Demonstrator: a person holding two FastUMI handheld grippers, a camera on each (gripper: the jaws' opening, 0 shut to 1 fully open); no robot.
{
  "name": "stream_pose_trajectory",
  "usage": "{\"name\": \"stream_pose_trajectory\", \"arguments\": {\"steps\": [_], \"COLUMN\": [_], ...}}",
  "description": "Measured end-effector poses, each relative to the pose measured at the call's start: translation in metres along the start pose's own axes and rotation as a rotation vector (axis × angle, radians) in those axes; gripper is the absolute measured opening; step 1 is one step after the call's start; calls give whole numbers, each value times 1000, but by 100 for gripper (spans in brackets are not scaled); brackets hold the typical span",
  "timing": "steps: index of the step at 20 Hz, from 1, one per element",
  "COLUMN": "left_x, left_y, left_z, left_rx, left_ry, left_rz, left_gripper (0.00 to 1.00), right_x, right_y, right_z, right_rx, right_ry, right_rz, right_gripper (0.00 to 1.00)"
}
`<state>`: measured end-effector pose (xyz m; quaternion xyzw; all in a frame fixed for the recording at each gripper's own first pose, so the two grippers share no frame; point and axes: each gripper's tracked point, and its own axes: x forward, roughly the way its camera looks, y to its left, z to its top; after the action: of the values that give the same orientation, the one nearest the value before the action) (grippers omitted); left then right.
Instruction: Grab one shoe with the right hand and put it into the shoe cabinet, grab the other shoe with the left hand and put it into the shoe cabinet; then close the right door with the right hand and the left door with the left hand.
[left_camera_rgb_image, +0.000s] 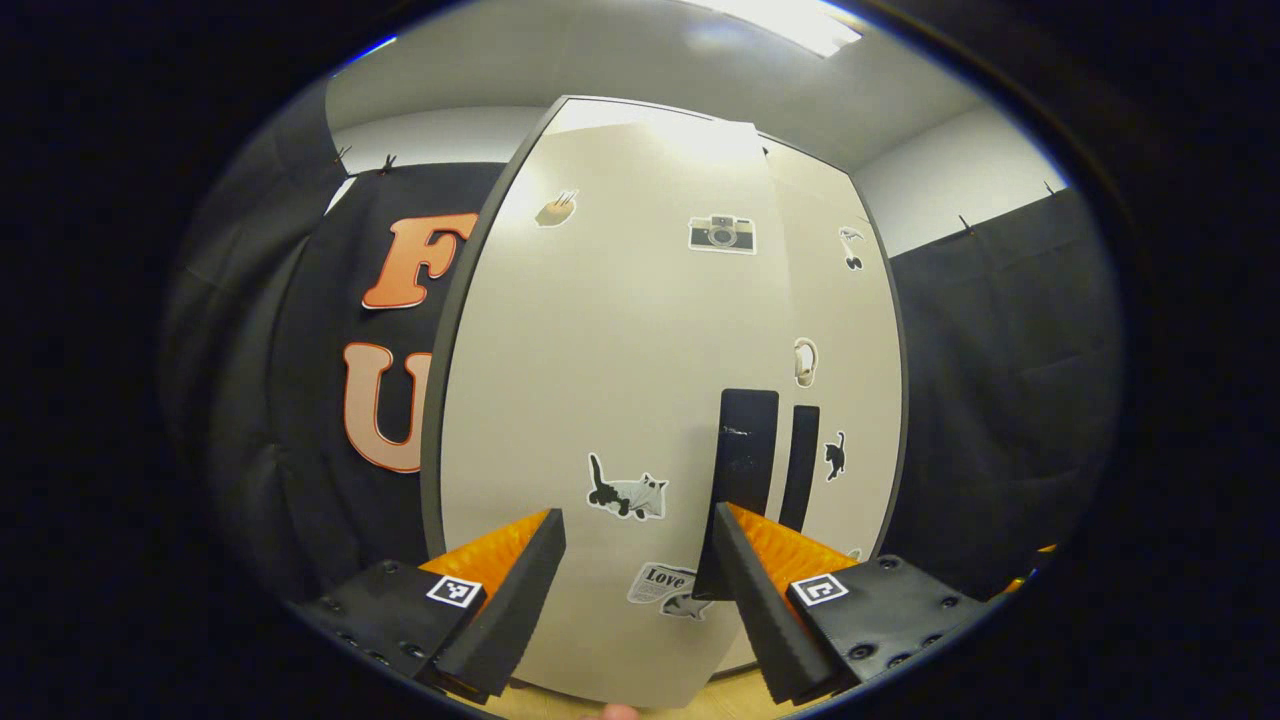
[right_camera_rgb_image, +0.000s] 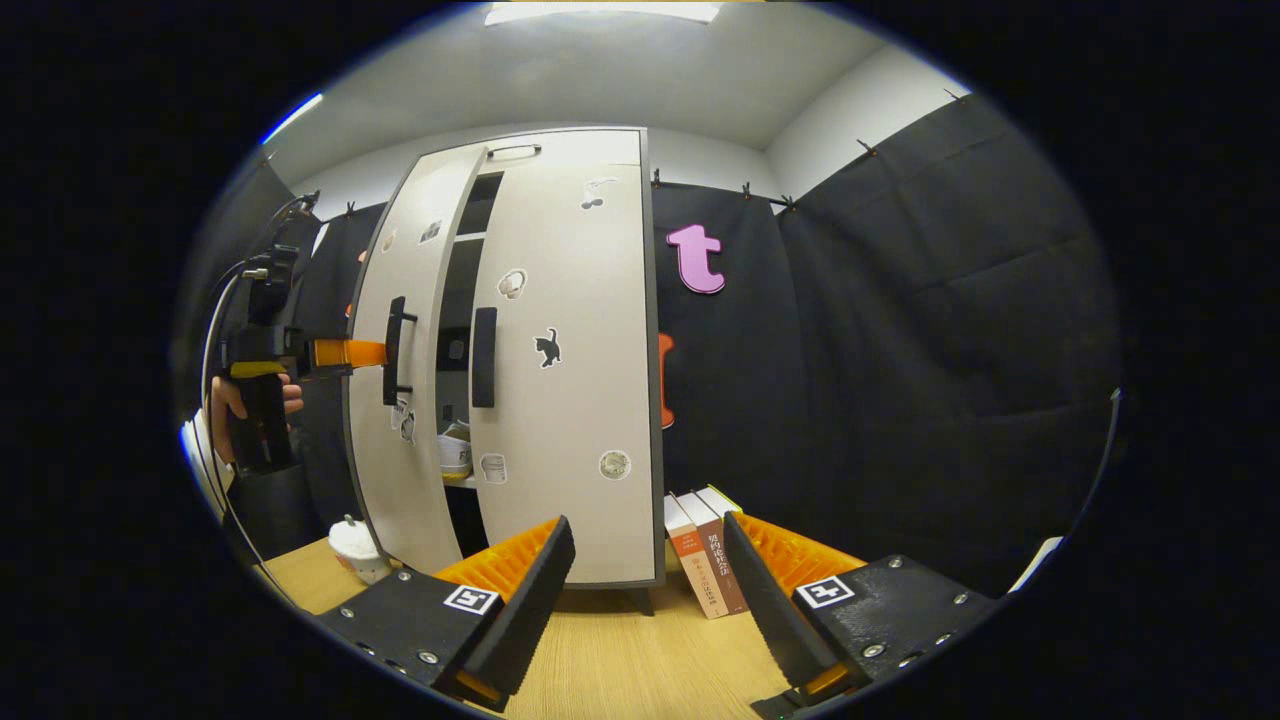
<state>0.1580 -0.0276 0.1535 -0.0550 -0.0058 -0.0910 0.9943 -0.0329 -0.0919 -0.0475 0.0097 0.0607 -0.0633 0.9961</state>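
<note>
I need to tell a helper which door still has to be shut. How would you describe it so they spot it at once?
Find the tall pale shoe cabinet on the wooden table. It has two sticker-covered doors with dark vertical handles. The one to shut is the left door: it stands ajar with a dark gap beside it, next to the left gripper, while the right door sits flush.

The word "Love" is being shown on a sticker (left_camera_rgb_image: 662, 580) stuck low on the left door (left_camera_rgb_image: 600, 400) of the shoe cabinet (right_camera_rgb_image: 560, 350), just below a cat sticker (left_camera_rgb_image: 627, 490), in the left gripper view. In the right gripper view, printed characters are being displayed down the spines of the books (right_camera_rgb_image: 708, 565) standing on the worktop (right_camera_rgb_image: 640, 650) beside the cabinet, but they are too small to be read. Square black-and-white coded markers (right_camera_rgb_image: 472, 599) are being carried on the gripper bodies; no words are legible on them.
</note>
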Motion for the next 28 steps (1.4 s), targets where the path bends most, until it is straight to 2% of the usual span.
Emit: {"name": "stream_pose_trajectory", "arguments": {"steps": [3, 6, 18, 21, 22, 23, 26, 28], "left_x": [20, 37, 47, 31, 19, 3, -40, -69], "left_y": [-3, -8, -8, -8, -7, -6, -9, -5], "left_z": [-6, -9, -12, -4, -1, 3, 13, 13], "left_rx": [-20, -4, 2, -22, -23, -27, -36, -13], "left_ry": [24, 26, 28, 11, 6, -1, -33, -43], "left_rz": [4, 11, 24, 18, 23, 22, 12, 31], "left_gripper": [94, 96, 96, 97, 94, 96, 96, 96], "right_x": [2, 2, 1, 0, -1, 0, 3, 5], "right_y": [-3, -9, -16, -12, -11, -8, 3, 12], "right_z": [1, 1, 3, 7, 7, 6, 1, -1], "right_rx": [1, -3, -2, -12, -17, -17, -7, -8], "right_ry": [-1, -2, 1, -6, -4, -1, 17, 24], "right_rz": [-9, -22, -38, -26, -22, -14, 19, 46], "right_gripper": [92, 92, 92, 92, 92, 92, 92, 92]}}
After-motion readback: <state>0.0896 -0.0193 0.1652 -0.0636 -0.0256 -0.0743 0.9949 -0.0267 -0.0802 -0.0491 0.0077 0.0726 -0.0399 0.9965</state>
